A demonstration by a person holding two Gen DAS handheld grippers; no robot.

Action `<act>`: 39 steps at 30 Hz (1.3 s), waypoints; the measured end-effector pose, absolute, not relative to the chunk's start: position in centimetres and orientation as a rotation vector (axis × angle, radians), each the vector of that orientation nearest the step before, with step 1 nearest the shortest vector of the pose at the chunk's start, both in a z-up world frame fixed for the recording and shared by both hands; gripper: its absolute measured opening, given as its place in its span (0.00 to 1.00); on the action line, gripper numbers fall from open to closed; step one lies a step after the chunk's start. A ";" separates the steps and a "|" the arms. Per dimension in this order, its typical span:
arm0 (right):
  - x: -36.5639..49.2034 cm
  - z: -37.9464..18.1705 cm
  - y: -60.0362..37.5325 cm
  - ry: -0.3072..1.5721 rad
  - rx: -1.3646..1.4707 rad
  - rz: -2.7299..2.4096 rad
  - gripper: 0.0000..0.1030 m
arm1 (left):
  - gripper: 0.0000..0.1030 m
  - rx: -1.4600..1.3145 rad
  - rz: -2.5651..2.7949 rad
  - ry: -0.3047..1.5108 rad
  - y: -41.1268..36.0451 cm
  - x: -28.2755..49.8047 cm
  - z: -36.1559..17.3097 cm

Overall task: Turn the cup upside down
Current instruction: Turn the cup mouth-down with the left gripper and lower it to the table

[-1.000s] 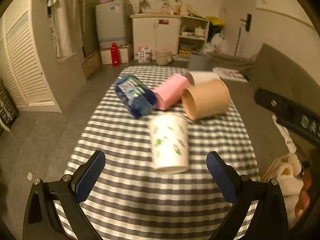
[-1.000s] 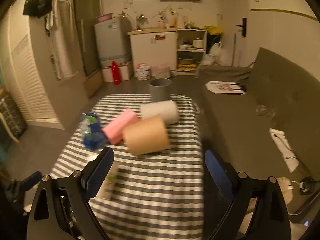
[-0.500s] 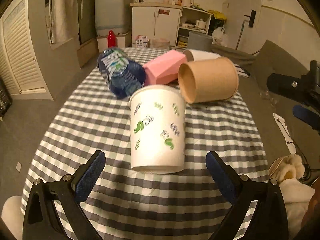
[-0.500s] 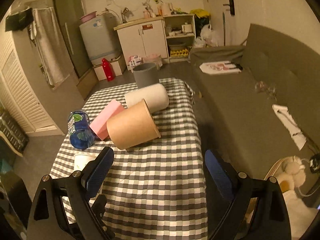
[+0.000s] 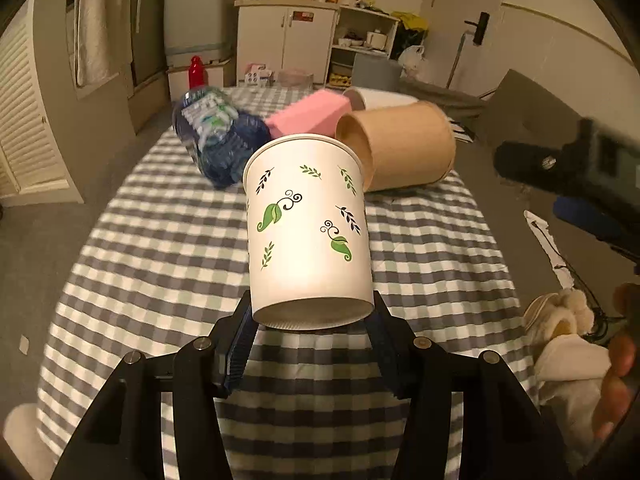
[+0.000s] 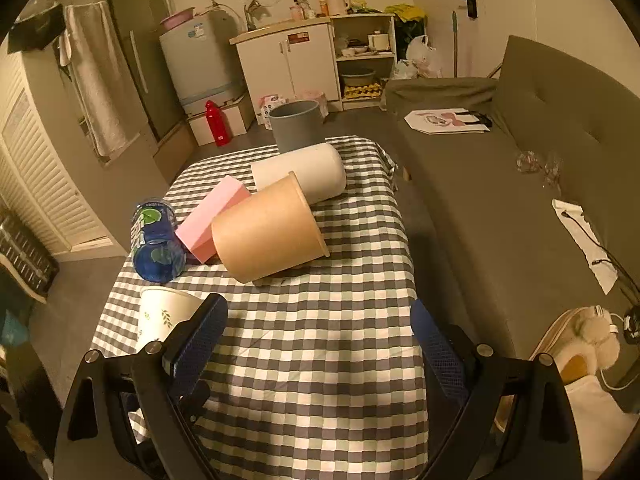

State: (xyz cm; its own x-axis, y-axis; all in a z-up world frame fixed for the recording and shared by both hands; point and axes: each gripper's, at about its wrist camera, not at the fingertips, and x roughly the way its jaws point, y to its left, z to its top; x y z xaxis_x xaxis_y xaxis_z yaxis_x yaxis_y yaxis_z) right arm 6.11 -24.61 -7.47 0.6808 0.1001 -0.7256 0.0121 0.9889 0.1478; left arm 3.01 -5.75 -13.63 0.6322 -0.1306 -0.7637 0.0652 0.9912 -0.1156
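Checked cloth (image 5: 160, 240) covers the table; the left gripper (image 5: 312, 344) has its 2 fingers clamped on the bottom of the leafy paper cup (image 5: 308, 224), mouth up; the right gripper (image 6: 316, 336) is spread apart, holding nothing; next job, I think: lift and roll the wrist over.

Checked tablecloth (image 6: 320, 340) under a lying brown tub (image 6: 268, 232), pink block (image 6: 212, 216), white pot (image 6: 304, 172), blue bottle (image 6: 156, 240).

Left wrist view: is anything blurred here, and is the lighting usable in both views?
Left wrist view: the blue bottle is smeared by motion blur, while the paper cup in the left gripper is sharp and brightly lit. Right wrist view: sharp, dim warm light, strong fisheye bending of the checked tablecloth.
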 end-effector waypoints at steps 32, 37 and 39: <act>5.4 -5.0 -27.0 0.775 0.270 0.037 0.90 | 0.53 0.402 -0.306 1.345 -7.7 1.9 -10.4; 5.8 -5.4 -28.0 0.779 0.294 0.011 0.90 | 0.53 0.398 -0.301 1.417 -8.2 4.9 -11.5; 5.9 -5.4 -28.2 0.774 0.284 -0.004 0.90 | 0.53 0.404 -0.294 1.426 -8.4 5.7 -11.6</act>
